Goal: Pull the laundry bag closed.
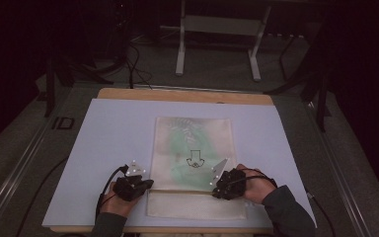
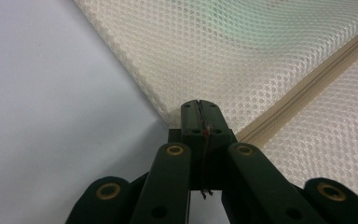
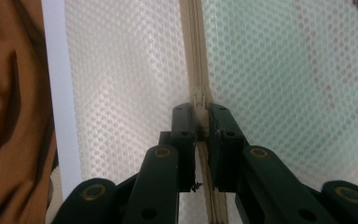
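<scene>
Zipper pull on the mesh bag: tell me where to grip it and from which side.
Grip the small zipper pull, which lies on the zipper line across the flat mesh bag. Come along the zipper from the bag's right edge, one jaw on each side, as the right tool does. The left tool pins the opposite edge.

A cream mesh pouch [image 1: 193,148] is lying flat on my worktop [image 1: 113,133], something green showing through. Its zipper [image 3: 196,56] is running across its near end.
</scene>
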Demonstrator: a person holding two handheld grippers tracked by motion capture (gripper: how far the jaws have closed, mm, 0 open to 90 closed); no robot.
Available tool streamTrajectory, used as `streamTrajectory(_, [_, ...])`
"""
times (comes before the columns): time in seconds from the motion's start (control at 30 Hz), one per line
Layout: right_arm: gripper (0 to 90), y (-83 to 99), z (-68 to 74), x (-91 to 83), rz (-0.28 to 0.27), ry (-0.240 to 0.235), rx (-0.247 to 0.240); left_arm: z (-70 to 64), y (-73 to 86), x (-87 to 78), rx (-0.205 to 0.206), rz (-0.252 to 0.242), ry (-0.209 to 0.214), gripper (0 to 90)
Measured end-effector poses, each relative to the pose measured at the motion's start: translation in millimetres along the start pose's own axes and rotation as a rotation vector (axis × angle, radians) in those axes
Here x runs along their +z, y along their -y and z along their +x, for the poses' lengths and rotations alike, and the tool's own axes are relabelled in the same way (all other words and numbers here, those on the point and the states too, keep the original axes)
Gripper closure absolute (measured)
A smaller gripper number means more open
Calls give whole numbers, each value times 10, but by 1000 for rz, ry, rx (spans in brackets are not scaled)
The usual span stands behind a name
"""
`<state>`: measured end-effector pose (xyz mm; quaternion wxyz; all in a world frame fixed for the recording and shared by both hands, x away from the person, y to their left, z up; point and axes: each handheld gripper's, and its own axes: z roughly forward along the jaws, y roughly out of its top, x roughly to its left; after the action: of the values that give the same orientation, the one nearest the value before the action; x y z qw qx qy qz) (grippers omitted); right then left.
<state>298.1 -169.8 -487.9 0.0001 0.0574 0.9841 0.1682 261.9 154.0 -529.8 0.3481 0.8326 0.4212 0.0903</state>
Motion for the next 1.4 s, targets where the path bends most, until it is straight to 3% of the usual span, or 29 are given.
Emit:
streamTrajectory(0.23, [824,76,-18,-20,-14,-7,10,0,2,0,0,-1,0,896])
streamTrajectory(1.0, [824,249,-44,-67,16,7,37,3,2,0,-3,-2,3,896])
streamTrajectory(1.4, [824,436,-56,-122,20,12,68,3,2,0,-2,-2,2,896])
